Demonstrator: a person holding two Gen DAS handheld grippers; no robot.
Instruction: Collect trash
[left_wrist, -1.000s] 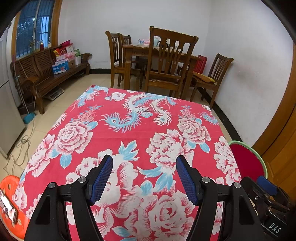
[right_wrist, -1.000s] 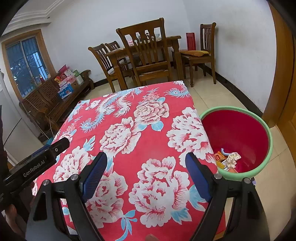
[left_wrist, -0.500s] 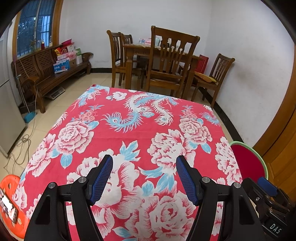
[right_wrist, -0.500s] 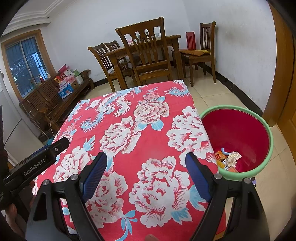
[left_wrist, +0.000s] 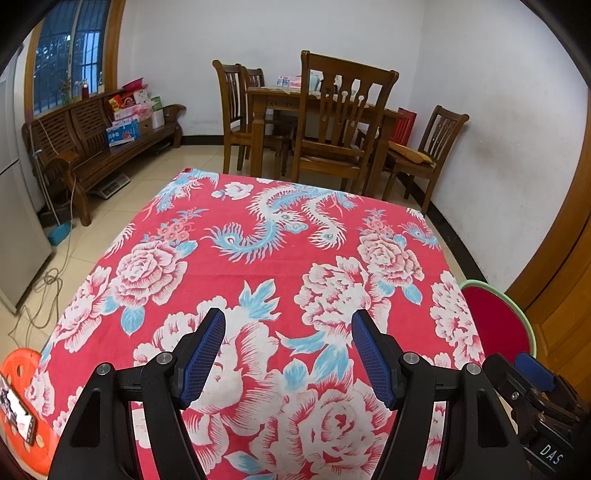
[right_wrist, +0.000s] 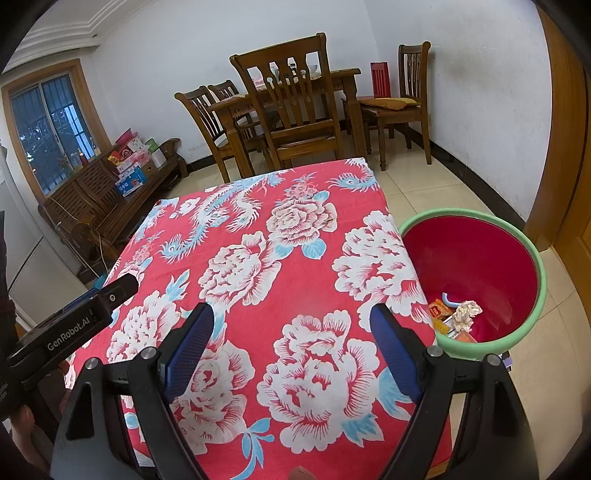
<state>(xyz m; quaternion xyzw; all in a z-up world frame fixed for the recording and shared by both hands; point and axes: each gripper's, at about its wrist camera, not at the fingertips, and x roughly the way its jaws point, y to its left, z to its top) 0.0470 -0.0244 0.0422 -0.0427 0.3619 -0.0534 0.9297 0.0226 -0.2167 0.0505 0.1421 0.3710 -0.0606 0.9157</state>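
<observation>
A red bin with a green rim (right_wrist: 532, 254) stands on the floor at the table's right side; its edge also shows in the left wrist view as the bin (left_wrist: 493, 321). Inside lie crumpled paper (right_wrist: 466, 314), an orange packet (right_wrist: 439, 308) and other scraps. The table carries a red floral cloth (left_wrist: 266, 254) with no trash on it. My left gripper (left_wrist: 288, 332) hovers open over the cloth's near part, nothing between its blue pads. My right gripper (right_wrist: 291, 328) also stands open and empty over the cloth, left of the bin.
Beyond the table stand wooden chairs (left_wrist: 340, 122) and a dining table (right_wrist: 291, 92). A wooden bench with boxes (left_wrist: 110, 136) lines the left wall. An orange stool with a phone on it (left_wrist: 22, 406) sits at the near left. The left gripper's body (right_wrist: 74, 321) shows in the right wrist view.
</observation>
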